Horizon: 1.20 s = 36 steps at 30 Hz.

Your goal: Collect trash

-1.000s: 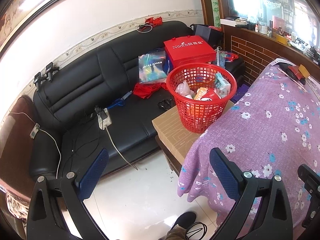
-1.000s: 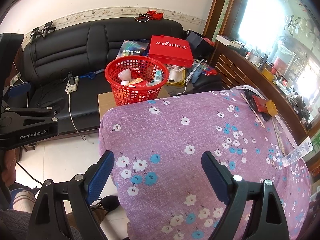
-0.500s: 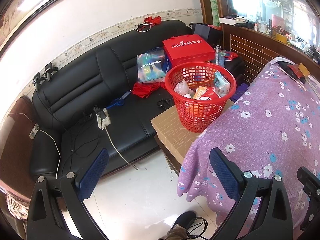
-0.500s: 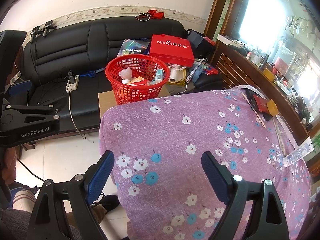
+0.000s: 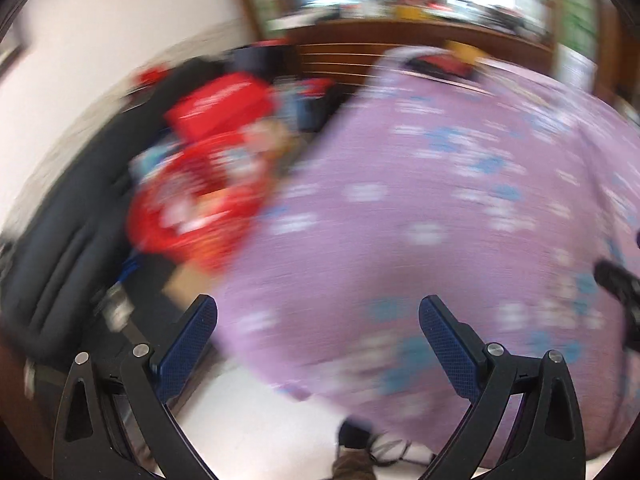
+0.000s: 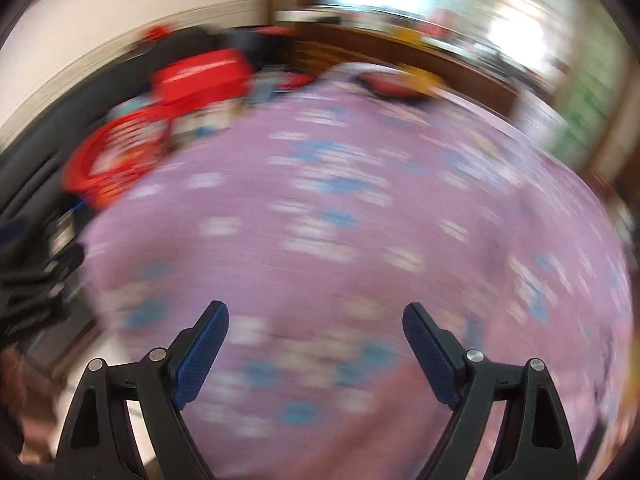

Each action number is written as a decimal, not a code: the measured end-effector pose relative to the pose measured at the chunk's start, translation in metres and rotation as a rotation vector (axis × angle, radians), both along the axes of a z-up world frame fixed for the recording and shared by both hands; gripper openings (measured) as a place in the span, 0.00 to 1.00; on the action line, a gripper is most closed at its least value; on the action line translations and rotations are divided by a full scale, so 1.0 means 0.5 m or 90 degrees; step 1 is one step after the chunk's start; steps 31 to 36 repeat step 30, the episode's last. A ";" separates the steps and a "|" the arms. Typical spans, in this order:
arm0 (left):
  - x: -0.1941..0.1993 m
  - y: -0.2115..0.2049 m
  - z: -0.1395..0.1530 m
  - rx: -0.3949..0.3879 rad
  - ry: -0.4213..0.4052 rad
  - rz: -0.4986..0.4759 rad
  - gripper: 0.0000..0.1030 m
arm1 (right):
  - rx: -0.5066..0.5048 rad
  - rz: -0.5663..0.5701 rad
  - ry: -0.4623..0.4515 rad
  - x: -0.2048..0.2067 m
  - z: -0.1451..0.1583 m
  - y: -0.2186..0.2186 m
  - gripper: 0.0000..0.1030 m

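Both views are smeared by motion blur. A red mesh basket (image 5: 192, 204) holding several pieces of trash sits to the left of the table, also seen as the red basket (image 6: 116, 160) at the upper left. My left gripper (image 5: 318, 312) is open with nothing between its blue pads, hovering over the near edge of the purple flowered tablecloth (image 5: 440, 208). My right gripper (image 6: 316, 318) is open and empty above the same tablecloth (image 6: 340, 220). At the table's far end lies a blurred red and yellow item (image 6: 404, 80).
A black sofa (image 5: 68, 208) runs along the left wall with a red box (image 5: 224, 100) on it. White floor (image 5: 256, 428) lies below the table edge, with a shoe (image 5: 352, 448) there. A wooden counter (image 5: 400, 40) stands behind the table.
Both grippers have swung quickly to the right, so the basket and sofa slid leftward and the tablecloth fills each view. Both stay open and empty.
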<state>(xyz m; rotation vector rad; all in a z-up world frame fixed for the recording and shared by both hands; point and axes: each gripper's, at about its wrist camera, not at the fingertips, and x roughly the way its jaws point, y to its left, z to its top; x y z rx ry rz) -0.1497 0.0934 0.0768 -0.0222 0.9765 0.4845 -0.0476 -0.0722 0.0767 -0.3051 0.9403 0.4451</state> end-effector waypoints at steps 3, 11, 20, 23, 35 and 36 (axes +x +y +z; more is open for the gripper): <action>0.092 -0.092 -0.031 -0.062 0.010 -0.115 0.98 | 0.009 -0.157 0.021 0.048 -0.034 -0.140 0.89; 0.251 -0.231 -0.115 -0.102 0.038 -0.247 0.97 | 0.018 -0.269 0.021 0.104 -0.095 -0.270 0.89; 0.306 -0.213 -0.152 -0.141 0.044 -0.270 1.00 | 0.043 -0.281 0.030 0.143 -0.130 -0.257 1.00; 0.309 -0.211 -0.154 -0.136 0.017 -0.270 1.00 | 0.027 -0.283 0.030 0.153 -0.134 -0.246 1.00; 0.319 -0.207 -0.154 -0.137 0.009 -0.273 1.00 | 0.025 -0.292 0.031 0.153 -0.135 -0.245 1.00; 0.319 -0.207 -0.154 -0.137 0.009 -0.273 1.00 | 0.025 -0.292 0.031 0.153 -0.135 -0.245 1.00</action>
